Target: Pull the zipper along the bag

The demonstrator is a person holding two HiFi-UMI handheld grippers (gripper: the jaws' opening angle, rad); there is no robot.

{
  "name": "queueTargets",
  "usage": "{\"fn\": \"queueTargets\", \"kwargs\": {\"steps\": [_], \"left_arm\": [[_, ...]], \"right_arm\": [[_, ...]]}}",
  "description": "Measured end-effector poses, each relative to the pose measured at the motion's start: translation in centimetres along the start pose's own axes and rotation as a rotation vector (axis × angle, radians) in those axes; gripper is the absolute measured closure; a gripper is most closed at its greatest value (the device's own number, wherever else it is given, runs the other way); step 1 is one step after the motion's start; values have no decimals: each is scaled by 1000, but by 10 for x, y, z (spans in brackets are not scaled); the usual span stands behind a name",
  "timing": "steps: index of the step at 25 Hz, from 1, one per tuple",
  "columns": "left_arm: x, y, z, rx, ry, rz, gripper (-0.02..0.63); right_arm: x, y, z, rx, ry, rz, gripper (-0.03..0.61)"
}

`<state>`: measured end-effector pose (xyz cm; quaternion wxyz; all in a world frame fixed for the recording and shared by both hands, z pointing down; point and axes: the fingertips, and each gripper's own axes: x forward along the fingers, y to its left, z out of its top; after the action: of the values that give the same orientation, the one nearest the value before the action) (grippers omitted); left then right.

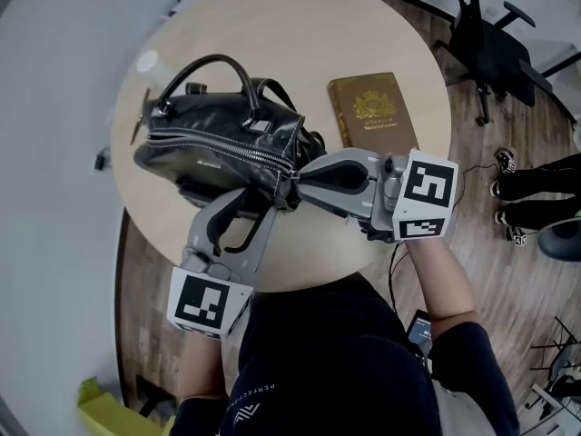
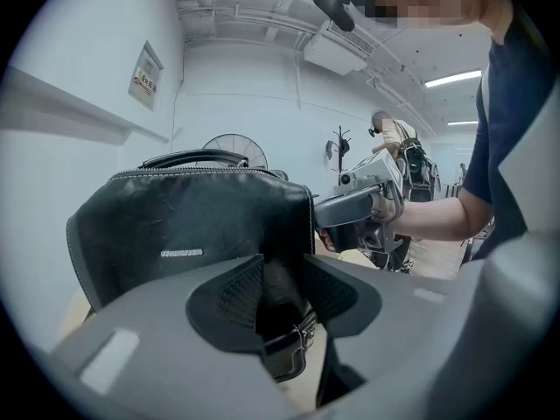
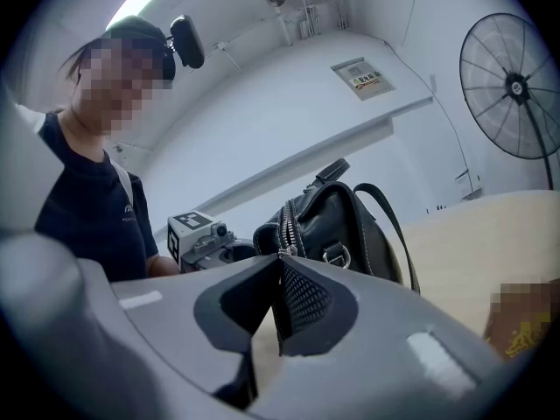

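**Item 1, left tool**: reaches in from the near edge of the round pale wooden table. It is closed on a black leather strap end with a small metal buckle at the near end of the bag, so it appears to be serving as the anchor.

**Item 2, black glossy leather handbag**: lies on its side at the left-centre of the table, its two looped handles towards the far edge.
- Handling: probably soft and slack, light, and likely to crumple and slide if pulled without a counter-hold.
- Best held at the strap end and the pull, not the slick body.
- Contents: none on view. The opening appears to be zipped along the length I can see.

**Item 3, silver metal zipper**: runs the length of the handbag's upper seam. Its small zipper pull sits at the near right end.

**Item 4, right tool**: its pads are pinched together on the zipper pull.
- The tab is small and probably slippery.
- A pull kept in line with the teeth should run best.

**Item 5, brown hardback book with a gold crest**: lies flat to the right of the handbag, apart from it and not in use.
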<state>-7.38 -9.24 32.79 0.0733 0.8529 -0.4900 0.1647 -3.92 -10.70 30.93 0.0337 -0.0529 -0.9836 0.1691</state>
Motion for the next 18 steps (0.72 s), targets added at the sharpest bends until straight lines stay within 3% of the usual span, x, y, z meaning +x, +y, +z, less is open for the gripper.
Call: {"fn": "queueTargets", "kwargs": {"steps": [18], "left_arm": [[-21,25,15,-15,-26,25,475]], "right_arm": [[4,7,28,-64,43,-65,565]]}}
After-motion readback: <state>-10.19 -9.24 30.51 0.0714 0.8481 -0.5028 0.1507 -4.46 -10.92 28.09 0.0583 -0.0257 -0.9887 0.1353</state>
